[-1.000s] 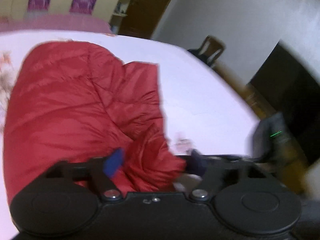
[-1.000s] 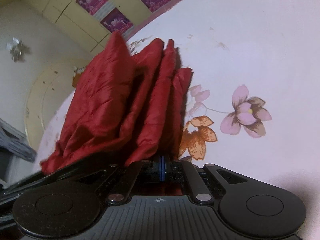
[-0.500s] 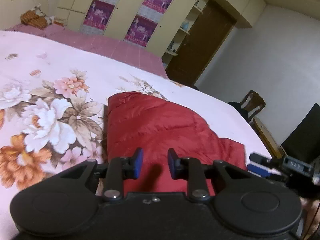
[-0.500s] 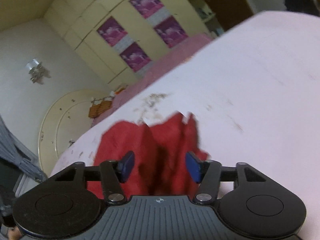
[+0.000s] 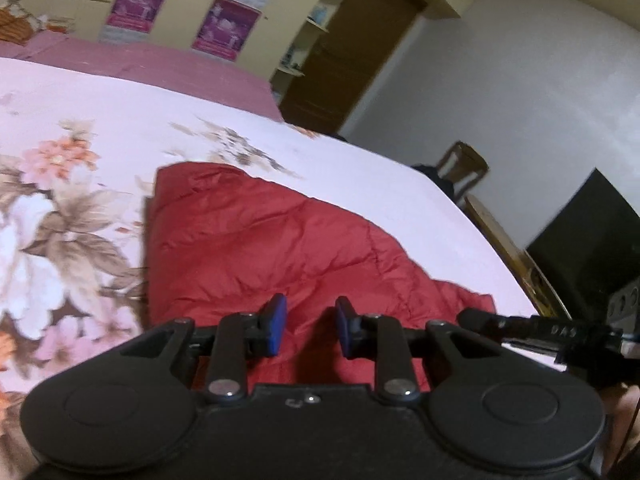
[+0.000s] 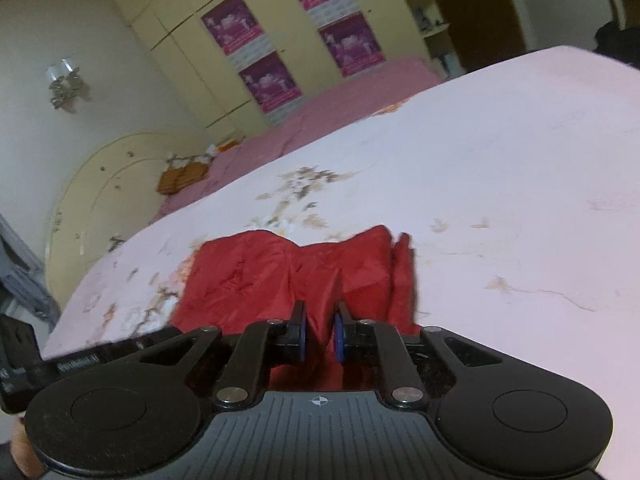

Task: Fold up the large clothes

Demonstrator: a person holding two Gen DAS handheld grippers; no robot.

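Observation:
A red padded jacket (image 5: 280,248) lies folded on a floral pink bedspread (image 5: 72,208). My left gripper (image 5: 307,327) is open and empty, just above the jacket's near edge. In the right wrist view the jacket (image 6: 288,272) lies ahead with bunched folds at its right side. My right gripper (image 6: 320,338) hovers at its near edge, jaws a narrow gap apart with red fabric showing between them; no clamp on it is visible. The right gripper's body (image 5: 560,332) shows at the right edge of the left wrist view.
The bed (image 6: 520,184) stretches far and right. A cream wardrobe (image 6: 304,40) with purple posters and a curved headboard (image 6: 104,184) stand behind. A wooden chair (image 5: 464,164), a brown door (image 5: 352,52) and a dark screen (image 5: 592,236) lie beyond the bed's right edge.
My right gripper let go of the jacket, pulled back, and its jaws have narrowed again. My left gripper opened and drew back; the jacket now lies flat on the bed.

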